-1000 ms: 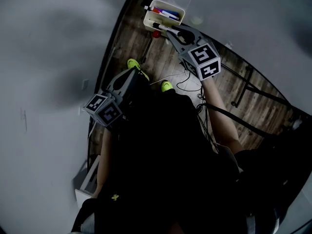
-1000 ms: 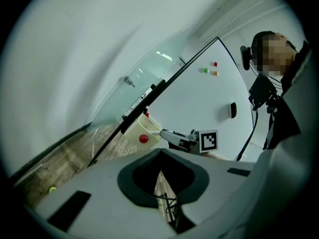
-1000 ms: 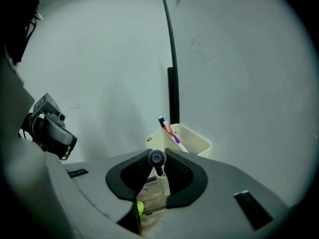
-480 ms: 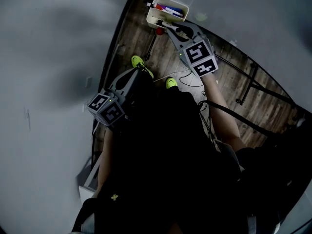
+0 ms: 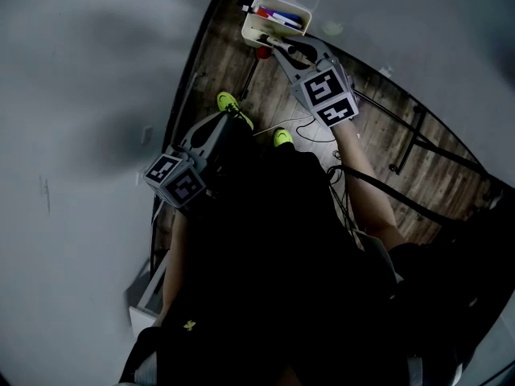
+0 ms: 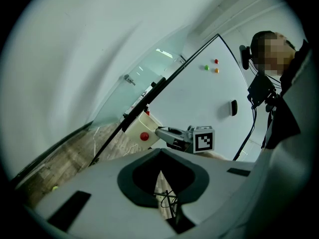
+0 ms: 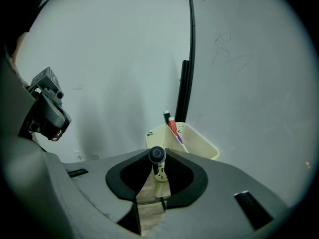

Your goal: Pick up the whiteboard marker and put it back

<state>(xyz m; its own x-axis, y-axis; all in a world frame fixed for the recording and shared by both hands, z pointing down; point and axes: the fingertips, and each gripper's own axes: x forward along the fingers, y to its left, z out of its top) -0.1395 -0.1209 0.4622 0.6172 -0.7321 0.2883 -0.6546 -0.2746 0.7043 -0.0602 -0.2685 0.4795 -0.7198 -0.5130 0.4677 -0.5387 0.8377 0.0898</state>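
Observation:
A whiteboard marker point(image 7: 158, 164) with a white barrel and black end sits clamped in my right gripper point(image 7: 159, 153), its end facing the camera. Just beyond the tips hangs a cream tray point(image 7: 200, 144) holding red, black and purple markers point(image 7: 172, 127). In the head view the right gripper point(image 5: 275, 43) hovers at the tray's point(image 5: 256, 27) near rim with the marker point(image 5: 269, 40). My left gripper point(image 5: 219, 121) hangs lower at the left, jaws shut on nothing point(image 6: 160, 152). The left gripper view shows the right gripper point(image 6: 172, 135) beside the tray point(image 6: 137, 126).
The whiteboard point(image 6: 199, 98) carries small green, red and orange magnets point(image 6: 216, 61) and a black eraser point(image 6: 234, 107). A red round magnet point(image 6: 144, 136) sits on the tray's side. Below lie wooden floor point(image 5: 378, 143), cables and stand legs. The person's bright green shoes point(image 5: 228, 103) show underneath.
The right gripper has rolled slightly and edged closer to the tray with the marker still in it. The left gripper has stayed put.

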